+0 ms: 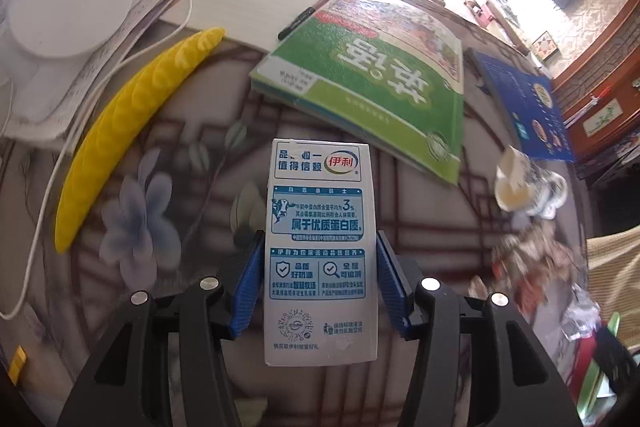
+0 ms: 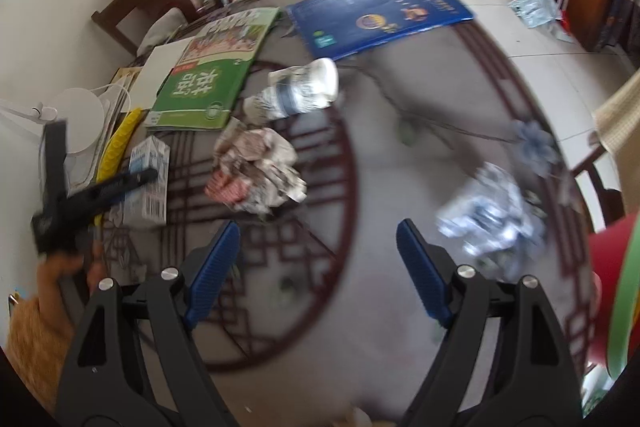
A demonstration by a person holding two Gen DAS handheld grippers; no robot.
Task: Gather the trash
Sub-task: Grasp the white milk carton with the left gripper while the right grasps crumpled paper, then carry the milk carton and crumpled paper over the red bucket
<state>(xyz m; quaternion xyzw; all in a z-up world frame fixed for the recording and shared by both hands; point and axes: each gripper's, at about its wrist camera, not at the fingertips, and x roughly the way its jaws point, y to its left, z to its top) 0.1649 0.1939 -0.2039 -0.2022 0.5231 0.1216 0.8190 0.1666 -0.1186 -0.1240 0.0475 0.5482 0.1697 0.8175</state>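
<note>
The left gripper [image 1: 320,279] has its 2 blue pads pressed on the sides of the milk carton [image 1: 320,251], which stands on the table [image 1: 192,267]. So the step is picking up trash. Next it needs a lift and a bin.

The right gripper [image 2: 318,275] is wide apart with nothing in it. Crumpled paper [image 2: 256,173], a paper cup [image 2: 298,91] and a crushed wrapper [image 2: 492,223] lie near. I can't tell if the red tub [image 2: 608,291] holds anything.

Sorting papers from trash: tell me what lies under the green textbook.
Under the green textbook a blue-edged book shows at its lower edge, on the table. A pen lies along its far edge. Anything deeper is covered.
</note>
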